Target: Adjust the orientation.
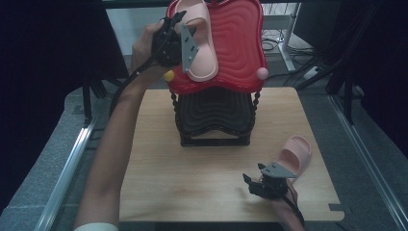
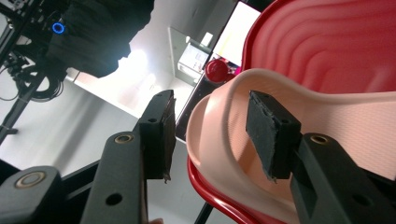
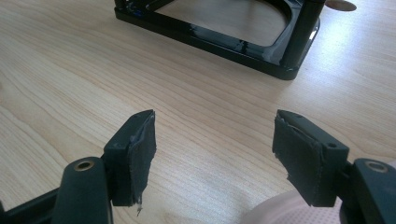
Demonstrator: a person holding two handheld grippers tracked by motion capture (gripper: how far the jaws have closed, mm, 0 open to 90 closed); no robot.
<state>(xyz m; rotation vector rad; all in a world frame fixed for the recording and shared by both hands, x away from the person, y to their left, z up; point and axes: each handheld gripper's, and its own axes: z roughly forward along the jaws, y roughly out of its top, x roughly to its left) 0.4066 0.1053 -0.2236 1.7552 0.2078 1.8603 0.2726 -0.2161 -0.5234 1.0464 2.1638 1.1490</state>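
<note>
While the left gripper (image 2: 210, 140) straddles the pink slipper's (image 1: 199, 43) rim on the red tray (image 1: 240, 48), its jaws stand apart. The right gripper (image 3: 215, 156) hangs wide open above the table (image 1: 202, 168).

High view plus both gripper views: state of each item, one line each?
left gripper: open, jaws straddling the sandal's edge
pink sandal: lying on the red top tray
second pink sandal: lying on the table, beside the right gripper
right gripper: open, empty
black lower tray: empty
</note>
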